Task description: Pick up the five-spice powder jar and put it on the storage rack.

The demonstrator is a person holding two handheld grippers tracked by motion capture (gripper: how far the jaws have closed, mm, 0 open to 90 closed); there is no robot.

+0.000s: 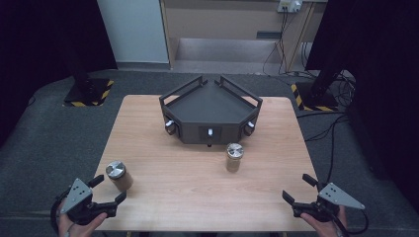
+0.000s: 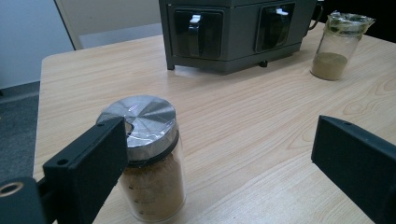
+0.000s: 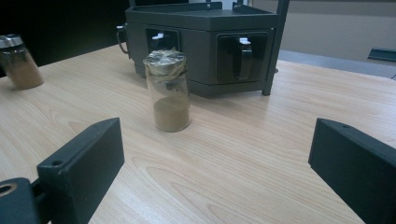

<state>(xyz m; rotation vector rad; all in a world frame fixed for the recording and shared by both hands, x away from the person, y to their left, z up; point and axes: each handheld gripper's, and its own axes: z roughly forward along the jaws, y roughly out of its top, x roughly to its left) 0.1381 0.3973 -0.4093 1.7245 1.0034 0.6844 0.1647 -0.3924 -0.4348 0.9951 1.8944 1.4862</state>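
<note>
On the wooden table (image 1: 197, 182) in the high view, a dark tray (image 1: 210, 106) is sitting toward twelve o'clock, a full jar (image 1: 119, 176) at about eight o'clock beside the left gripper (image 1: 109, 188), and a nearly empty jar (image 1: 234, 157) near the centre. The right gripper (image 1: 299, 189) is hovering at five o'clock, jaws apart.

The left gripper view is showing the full jar (image 2: 149, 161) just beside its left jaw, brown powder inside, jaws spread wide with nothing clamped.

The right gripper view is showing the nearly empty jar (image 3: 170, 91) at twelve o'clock, well beyond its parted jaws, its top wrapped in crinkled film.
</note>
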